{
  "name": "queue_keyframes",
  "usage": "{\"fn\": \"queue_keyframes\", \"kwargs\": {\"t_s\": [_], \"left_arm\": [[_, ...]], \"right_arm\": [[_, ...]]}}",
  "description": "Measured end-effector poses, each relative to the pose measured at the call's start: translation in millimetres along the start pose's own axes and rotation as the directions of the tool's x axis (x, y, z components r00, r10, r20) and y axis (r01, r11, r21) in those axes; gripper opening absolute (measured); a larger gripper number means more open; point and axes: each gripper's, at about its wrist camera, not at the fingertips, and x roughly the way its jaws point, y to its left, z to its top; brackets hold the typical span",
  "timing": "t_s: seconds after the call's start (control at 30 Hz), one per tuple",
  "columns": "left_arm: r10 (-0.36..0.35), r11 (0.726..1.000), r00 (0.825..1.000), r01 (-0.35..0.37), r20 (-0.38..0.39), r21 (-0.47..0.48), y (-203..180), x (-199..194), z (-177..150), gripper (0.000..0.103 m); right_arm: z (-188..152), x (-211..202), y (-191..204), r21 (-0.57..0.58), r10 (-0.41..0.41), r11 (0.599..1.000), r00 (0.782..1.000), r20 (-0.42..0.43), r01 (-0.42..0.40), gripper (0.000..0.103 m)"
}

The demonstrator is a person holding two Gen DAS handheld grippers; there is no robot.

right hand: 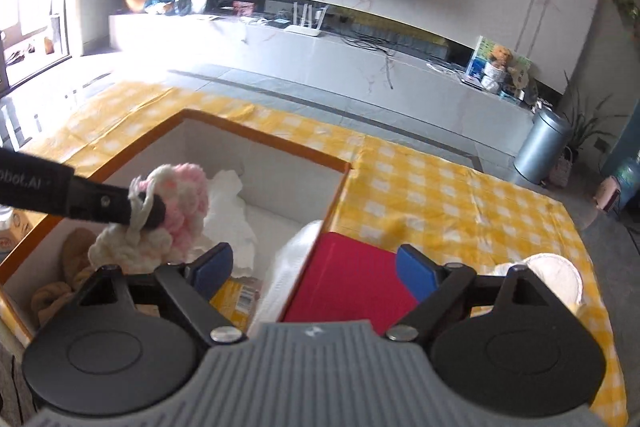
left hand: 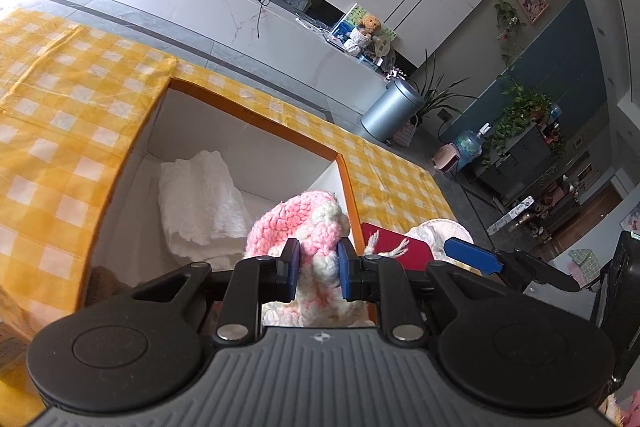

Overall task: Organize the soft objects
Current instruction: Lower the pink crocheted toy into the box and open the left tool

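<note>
A pink-and-white crocheted hat (left hand: 308, 227) hangs over the open orange-rimmed box (left hand: 256, 117), pinched between the blue pads of the left gripper (left hand: 318, 267), whose jaws are drawn in tight on the yarn. From the right wrist camera the same hat (right hand: 180, 203) is seen at the tip of the left gripper's dark arm, above the box's white interior, with loose cream strands trailing over the finger.

Inside the box lies a folded white fluffy cloth (left hand: 200, 199) against the far side, and tan knitted items (right hand: 68, 267) sit in its near left corner.

The right gripper (right hand: 316, 273) stands with its jaws spread wide and nothing between them, positioned above the box's right wall and a red flat item (right hand: 352, 283) lying just right of that wall on the yellow checked tablecloth (right hand: 460, 199). A round white pad (right hand: 556, 279) rests on the cloth further right, near the table's near edge.
</note>
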Motion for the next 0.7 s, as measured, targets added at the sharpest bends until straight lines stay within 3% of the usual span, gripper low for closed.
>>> {"fn": "queue_keyframes", "kwargs": {"t_s": [0.17, 0.33, 0.7], "left_arm": [[-0.038, 0.999, 0.997, 0.036, -0.067, -0.033, -1.9, 34.3, -13.4, 0.022], [0.031, 0.999, 0.994, -0.032, -0.109, -0.009, -5.3, 59.8, -21.2, 0.022], [0.084, 0.996, 0.984, -0.083, -0.158, 0.011, -6.9, 75.2, -28.9, 0.026]], "right_arm": [[-2.4, 4.8, -25.5, 0.103, -0.021, 0.994, 1.0, -0.005, 0.021, 0.087], [-9.5, 6.2, -29.7, 0.117, -0.015, 0.993, 1.0, -0.012, 0.016, 0.087], [-12.7, 15.8, -31.0, 0.103, -0.006, 0.995, 0.999, -0.048, 0.011, 0.087]]}}
